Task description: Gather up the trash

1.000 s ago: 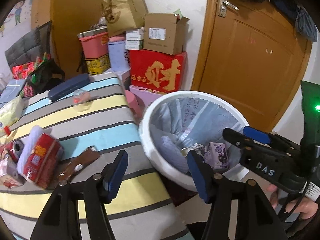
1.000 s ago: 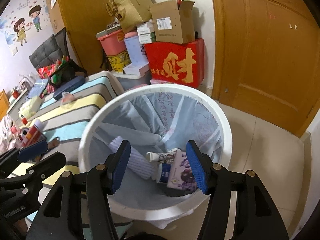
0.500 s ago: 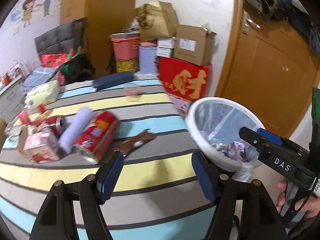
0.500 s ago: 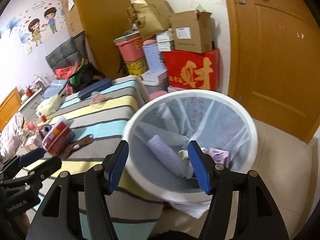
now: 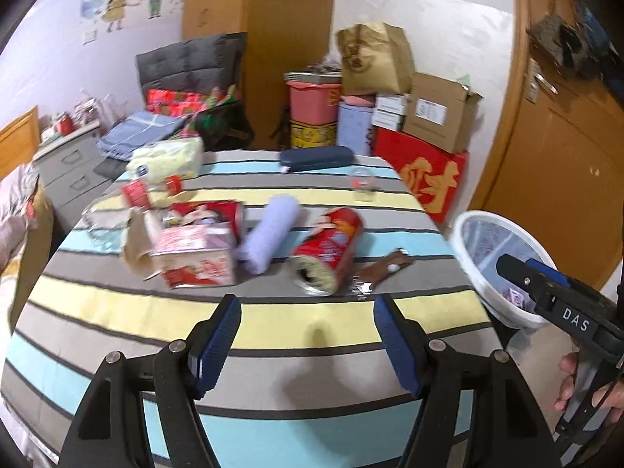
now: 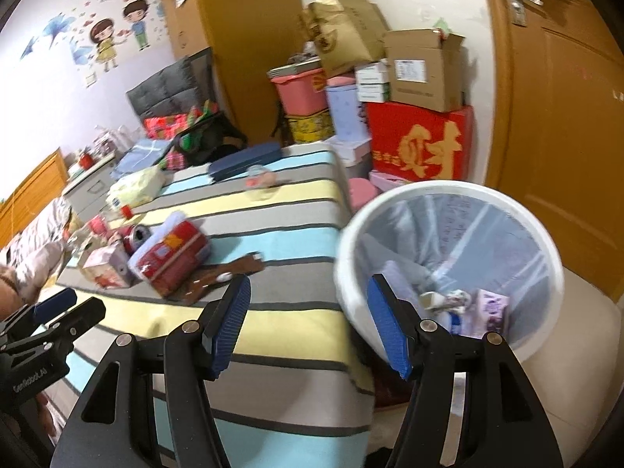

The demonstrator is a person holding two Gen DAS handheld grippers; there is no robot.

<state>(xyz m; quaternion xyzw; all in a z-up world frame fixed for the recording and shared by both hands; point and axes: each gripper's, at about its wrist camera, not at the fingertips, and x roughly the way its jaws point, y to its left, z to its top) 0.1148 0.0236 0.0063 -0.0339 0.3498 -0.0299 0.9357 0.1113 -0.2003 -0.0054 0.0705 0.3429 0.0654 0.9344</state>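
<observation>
A striped table [image 5: 273, 323] carries trash: a red snack can [image 5: 327, 253] on its side, a lavender roll [image 5: 269, 240], a torn pink and red carton [image 5: 195, 257] and a brown wrapper [image 5: 384, 267]. My left gripper [image 5: 306, 335] is open and empty above the table's near edge. The white lined bin [image 6: 452, 261] stands right of the table with a purple carton [image 6: 493, 310] and crumpled trash inside. My right gripper [image 6: 310, 321] is open and empty, between the table edge and the bin rim. The can also shows in the right wrist view [image 6: 171, 259].
A dark blue case [image 5: 316, 158], a small clear cup [image 5: 360, 183] and a yellow packet [image 5: 167, 160] lie at the table's far side. Stacked boxes with a red box [image 5: 425, 175] stand behind, beside a wooden door [image 5: 561, 163]. Drawers [image 5: 70, 167] stand left.
Both grippers have pulled back and swung left, away from the bin and toward the table. The trash on the table now sits ahead of the left gripper. Both stay open.
</observation>
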